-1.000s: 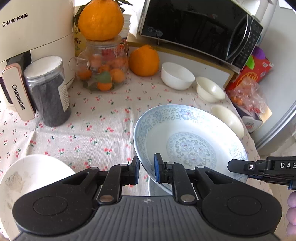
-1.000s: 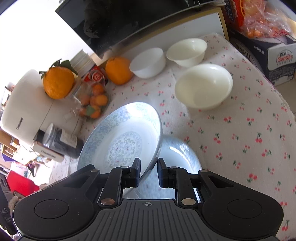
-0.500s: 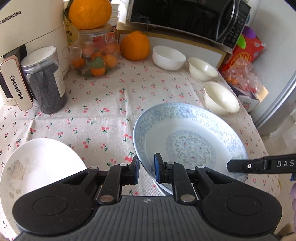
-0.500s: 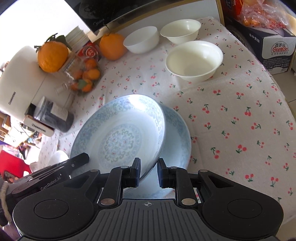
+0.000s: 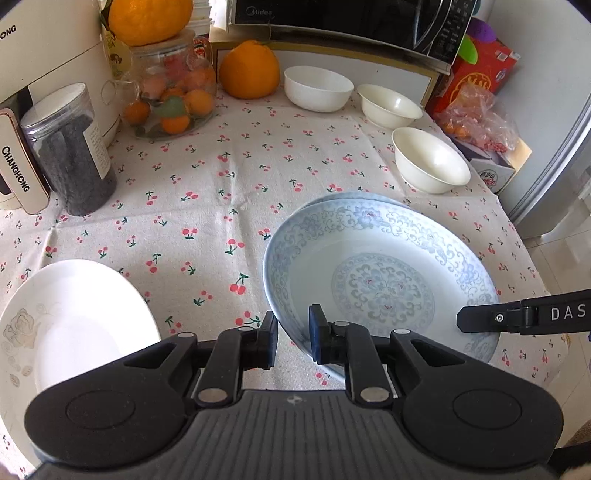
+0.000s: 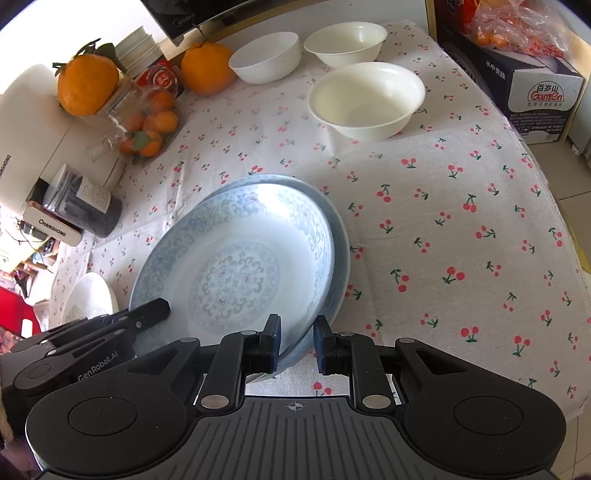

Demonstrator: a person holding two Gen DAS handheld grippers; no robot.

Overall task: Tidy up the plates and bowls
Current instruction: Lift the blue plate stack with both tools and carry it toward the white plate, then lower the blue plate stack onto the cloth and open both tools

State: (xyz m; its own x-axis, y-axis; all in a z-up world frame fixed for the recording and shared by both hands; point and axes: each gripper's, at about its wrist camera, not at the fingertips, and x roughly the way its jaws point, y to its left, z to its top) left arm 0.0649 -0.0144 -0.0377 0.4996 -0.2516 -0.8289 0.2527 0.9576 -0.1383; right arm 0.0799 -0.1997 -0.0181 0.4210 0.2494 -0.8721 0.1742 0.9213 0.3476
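A blue-patterned plate [image 5: 380, 273] [image 6: 236, 266] lies on a second, similar plate [image 6: 341, 236] on the cherry tablecloth. My left gripper [image 5: 292, 336] straddles the top plate's near-left rim with its jaws slightly apart. My right gripper [image 6: 295, 343] straddles the rim on the other side, jaws also parted a little. A white rose-print plate [image 5: 70, 325] lies at the near left. Three white bowls [image 5: 317, 86] [image 5: 389, 105] [image 5: 430, 160] stand at the back right.
A rice cooker [image 5: 48, 55], a dark jar [image 5: 70, 147], a glass jar of oranges [image 5: 170, 96], a loose orange [image 5: 249, 70] and a microwave [image 5: 351, 22] line the back. Boxes and a bag [image 5: 480, 110] stand at the right; the table edge [image 6: 554, 206] drops off there.
The top plate has come down from a tilt onto the lower plate. Both grippers' jaws have widened slightly on its rim and pulled back toward me.
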